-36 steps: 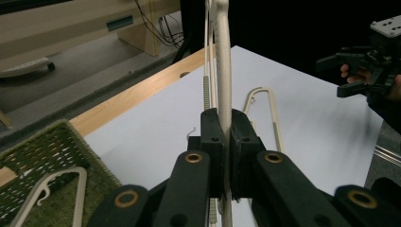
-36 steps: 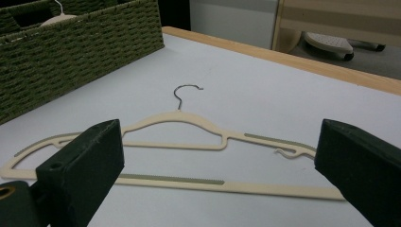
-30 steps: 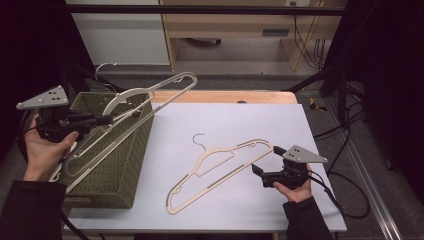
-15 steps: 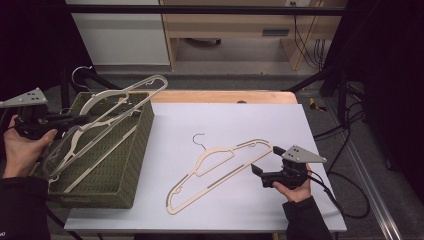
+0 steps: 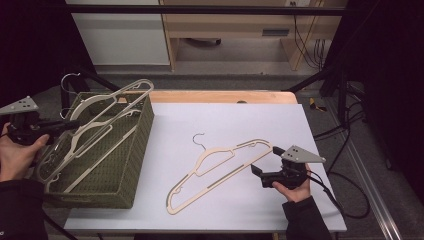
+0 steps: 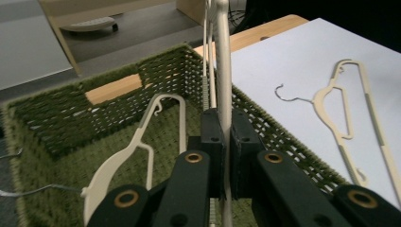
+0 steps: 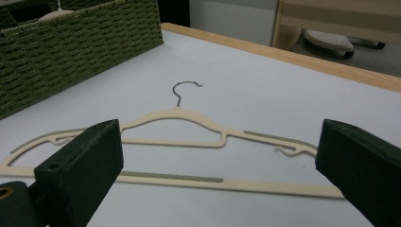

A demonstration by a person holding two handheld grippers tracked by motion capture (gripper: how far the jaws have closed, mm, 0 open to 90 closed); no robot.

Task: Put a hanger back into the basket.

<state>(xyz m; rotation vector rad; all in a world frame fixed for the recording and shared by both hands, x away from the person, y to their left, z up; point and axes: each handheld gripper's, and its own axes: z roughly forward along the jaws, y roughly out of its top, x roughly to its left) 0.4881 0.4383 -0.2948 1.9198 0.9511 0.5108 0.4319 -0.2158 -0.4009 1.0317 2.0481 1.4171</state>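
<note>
The right hand-held gripper (image 5: 260, 172), jaws spread wide, sits just right of a cream hanger (image 5: 215, 172) lying flat on the surface (image 5: 240, 120), its long bar running near-left to far-right. The left hand-held gripper (image 5: 70, 124) pinches another hanger (image 5: 100, 122) over the basket (image 5: 125, 165).

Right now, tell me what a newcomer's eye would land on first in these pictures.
First, the cream plastic hanger clamped in the left hand-held gripper, held tilted over the green woven basket at the table's left, where another cream hanger lies inside. Next, the cream hanger with a wire hook flat on the white tabletop, with the right hand-held gripper open at its end.
</note>
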